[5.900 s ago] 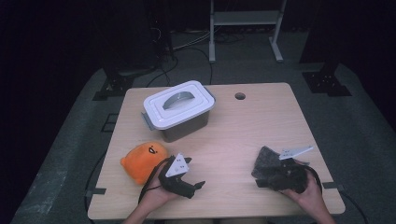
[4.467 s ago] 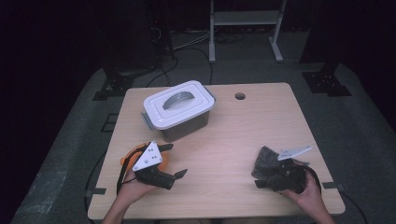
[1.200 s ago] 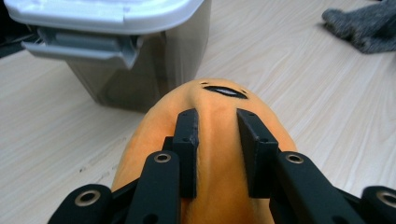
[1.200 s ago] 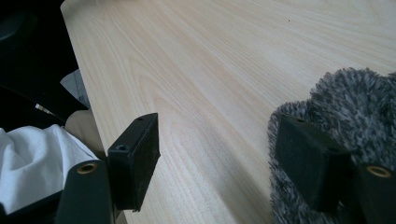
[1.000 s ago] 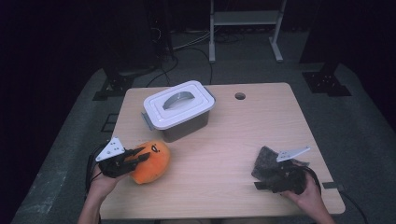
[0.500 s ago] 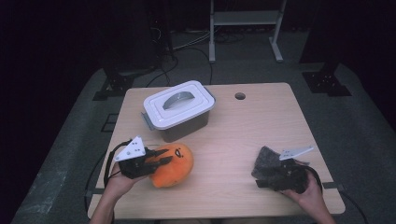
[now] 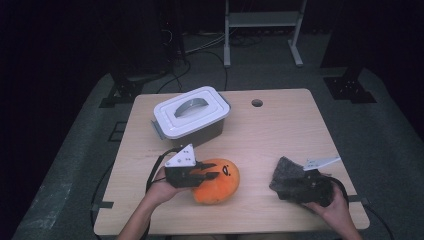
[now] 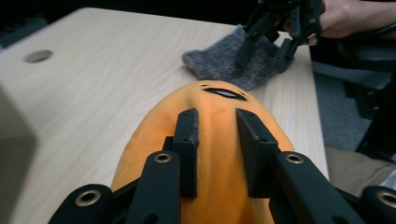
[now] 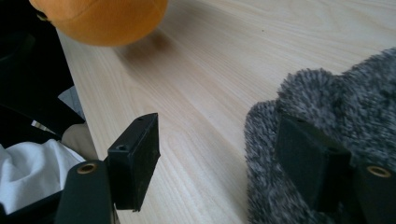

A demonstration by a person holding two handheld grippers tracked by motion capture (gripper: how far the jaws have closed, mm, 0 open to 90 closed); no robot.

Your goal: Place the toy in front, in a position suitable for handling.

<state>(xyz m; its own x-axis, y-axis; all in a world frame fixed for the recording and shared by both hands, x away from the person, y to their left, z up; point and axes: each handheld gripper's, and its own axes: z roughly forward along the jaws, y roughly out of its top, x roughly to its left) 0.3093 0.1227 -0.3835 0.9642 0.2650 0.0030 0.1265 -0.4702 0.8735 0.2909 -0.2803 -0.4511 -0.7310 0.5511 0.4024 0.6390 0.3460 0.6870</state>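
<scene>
Orange plush toy pinched between left gripper fingers

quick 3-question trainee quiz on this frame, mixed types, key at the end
1. True or false: the left gripper is pinching the orange plush toy.
2. What lies under the right gripper? A) grey fuzzy cloth B) sponge C) white lid
3. Is the grey bin open or covered?

Key
1. True: both jaws press into the plush in the left gripper view.
2. A: the grey fuzzy cloth. The jaws stand apart, one on the cloth, one over the bare table.
3. Covered: a white lid with a handle sits on it.
</scene>
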